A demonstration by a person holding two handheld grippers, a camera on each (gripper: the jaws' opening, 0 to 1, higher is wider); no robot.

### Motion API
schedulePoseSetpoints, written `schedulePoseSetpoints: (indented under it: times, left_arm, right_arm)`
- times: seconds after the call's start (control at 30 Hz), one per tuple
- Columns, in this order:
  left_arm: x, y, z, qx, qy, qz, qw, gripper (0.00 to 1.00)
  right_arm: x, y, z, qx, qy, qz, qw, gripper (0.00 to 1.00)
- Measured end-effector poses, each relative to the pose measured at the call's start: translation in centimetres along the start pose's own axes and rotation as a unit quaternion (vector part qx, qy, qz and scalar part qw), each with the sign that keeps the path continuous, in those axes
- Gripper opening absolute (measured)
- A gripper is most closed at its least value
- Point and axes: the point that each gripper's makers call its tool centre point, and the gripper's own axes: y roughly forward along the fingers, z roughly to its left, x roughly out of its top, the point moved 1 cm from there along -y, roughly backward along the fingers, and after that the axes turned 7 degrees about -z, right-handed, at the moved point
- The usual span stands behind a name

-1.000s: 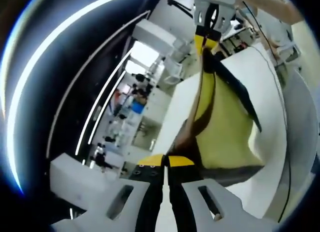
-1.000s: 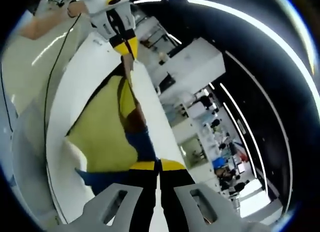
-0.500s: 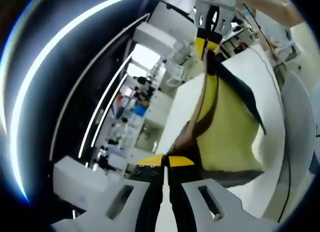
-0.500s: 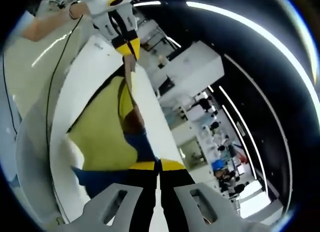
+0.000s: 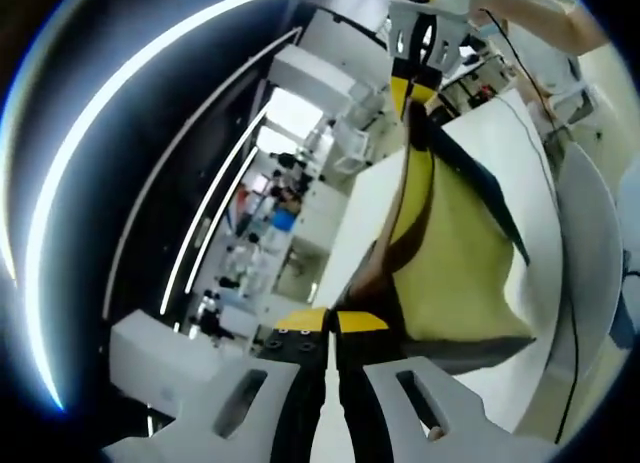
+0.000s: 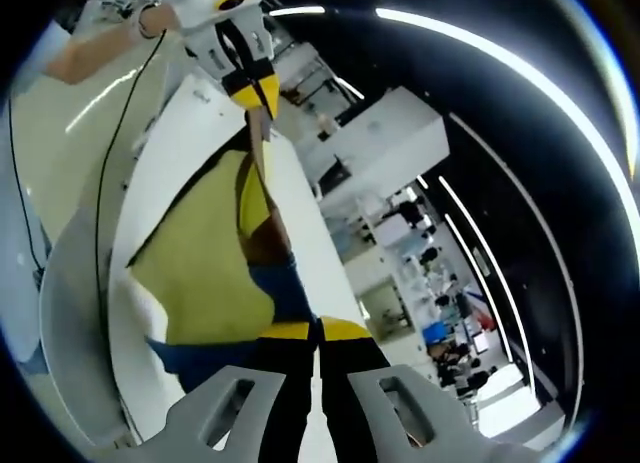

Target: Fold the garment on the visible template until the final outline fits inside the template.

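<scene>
A yellow garment [image 5: 450, 253] with dark blue and brown parts hangs stretched between both grippers above the white table [image 5: 525, 143]. My left gripper [image 5: 333, 321] is shut on one end of its upper edge. At the far end of that edge, the right gripper [image 5: 413, 81] pinches the cloth. In the right gripper view, my right gripper [image 6: 315, 330] is shut on the garment [image 6: 200, 273], and the left gripper [image 6: 252, 91] holds the other end. The cloth's lower part drapes toward the white table [image 6: 165, 153]. I cannot make out a template outline.
A person's arm [image 5: 530, 8] reaches in behind the right gripper, and an arm [image 6: 90, 48] shows behind the left one. A black cable [image 5: 548, 153] runs along the table; a black cable [image 6: 108, 193] also crosses it. White benches and lab equipment [image 5: 290, 83] stand beyond the table's far edge.
Both views have tilted a little with the hands. The garment stays held taut between the two shut grippers, with no visible shift in its hang.
</scene>
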Motion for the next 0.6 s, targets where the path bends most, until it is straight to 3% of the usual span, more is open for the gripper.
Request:
schedulePoseSetpoints:
  times: [0.37, 0.6]
  left_arm:
    - [0.6, -2.0, -0.8, 0.012, 0.0, -0.001, 0.9999, 0.0]
    - [1.7, -3.1, -2.4, 0.004, 0.001, -0.003, 1.0, 0.0]
  right_arm:
    - [1.0, -1.5, 1.6, 0.007, -0.014, -0.007, 0.9998, 0.01]
    - [1.1, -2.4, 2.7, 0.016, -0.022, -0.004, 0.9996, 0.01]
